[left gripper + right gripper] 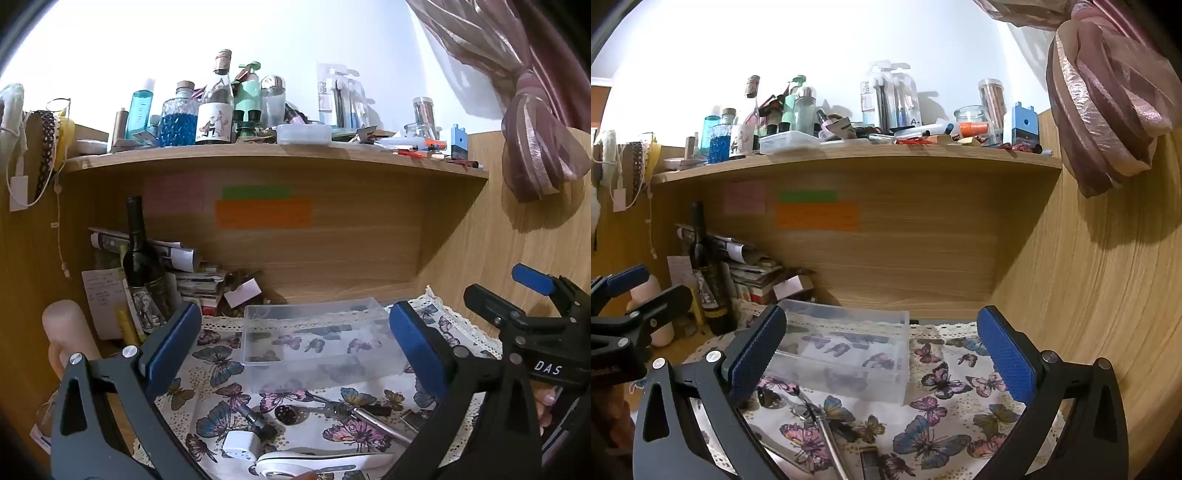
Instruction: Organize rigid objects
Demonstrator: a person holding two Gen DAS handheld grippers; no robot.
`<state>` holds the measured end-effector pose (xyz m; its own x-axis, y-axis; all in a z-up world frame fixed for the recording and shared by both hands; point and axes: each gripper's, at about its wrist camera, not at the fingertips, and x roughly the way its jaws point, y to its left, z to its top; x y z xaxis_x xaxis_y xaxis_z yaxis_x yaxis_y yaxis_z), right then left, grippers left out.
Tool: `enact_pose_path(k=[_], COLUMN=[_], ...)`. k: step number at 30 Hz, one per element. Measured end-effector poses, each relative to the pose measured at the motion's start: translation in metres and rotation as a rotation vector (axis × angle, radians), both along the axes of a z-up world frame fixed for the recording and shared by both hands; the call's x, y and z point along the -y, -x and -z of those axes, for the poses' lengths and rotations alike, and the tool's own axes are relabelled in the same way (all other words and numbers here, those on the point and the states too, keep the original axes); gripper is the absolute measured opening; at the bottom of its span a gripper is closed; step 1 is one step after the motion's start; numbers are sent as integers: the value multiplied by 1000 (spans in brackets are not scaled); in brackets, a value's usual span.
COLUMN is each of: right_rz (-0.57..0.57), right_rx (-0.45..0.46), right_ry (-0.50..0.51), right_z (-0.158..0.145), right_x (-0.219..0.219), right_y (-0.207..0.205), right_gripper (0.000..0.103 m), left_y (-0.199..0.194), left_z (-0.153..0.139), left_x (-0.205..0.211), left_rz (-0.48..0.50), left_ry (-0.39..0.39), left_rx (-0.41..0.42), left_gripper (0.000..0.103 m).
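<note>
A clear plastic box (314,341) sits empty on the butterfly-print cloth (218,369); it also shows in the right wrist view (849,350). In front of it lie small rigid items: a white plug adapter (240,447), a round metal strainer spoon (290,413), a metal rod tool (380,421), a small dark cylinder piece (258,421) and a white curved gadget (321,463). The rod (831,439) also shows in the right wrist view. My left gripper (295,350) is open and empty above these items. My right gripper (882,354) is open and empty, right of the box.
A dark wine bottle (142,258) and stacked papers (195,277) stand at the back left. A wooden shelf (273,158) above carries bottles and clutter. A wooden side wall (1089,295) closes the right. The right gripper shows in the left wrist view (532,317).
</note>
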<state>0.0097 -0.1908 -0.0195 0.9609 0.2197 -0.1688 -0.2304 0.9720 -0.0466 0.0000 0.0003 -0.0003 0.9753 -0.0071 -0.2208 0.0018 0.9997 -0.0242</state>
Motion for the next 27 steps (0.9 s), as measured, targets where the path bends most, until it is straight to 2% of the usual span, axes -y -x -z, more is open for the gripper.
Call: enact_pose_path(k=[12,14,27], right_rz=[-13,-14,-18], right_rx=[-2,11,19], right_ry=[-3,0,2], right_z=[5,-1,-1], right_x=[-1,-3,-6], right_y=[-9,1,4], right_gripper=[103,103,103], left_y=[-3,-3,-2], left_z=[-1,-1,0], left_x=[5,4,3], left_rz=[-2,-1,0], left_ry=[-2,-4,-3], left_rx=[-4,-4,-1], left_gripper=[103,103,103])
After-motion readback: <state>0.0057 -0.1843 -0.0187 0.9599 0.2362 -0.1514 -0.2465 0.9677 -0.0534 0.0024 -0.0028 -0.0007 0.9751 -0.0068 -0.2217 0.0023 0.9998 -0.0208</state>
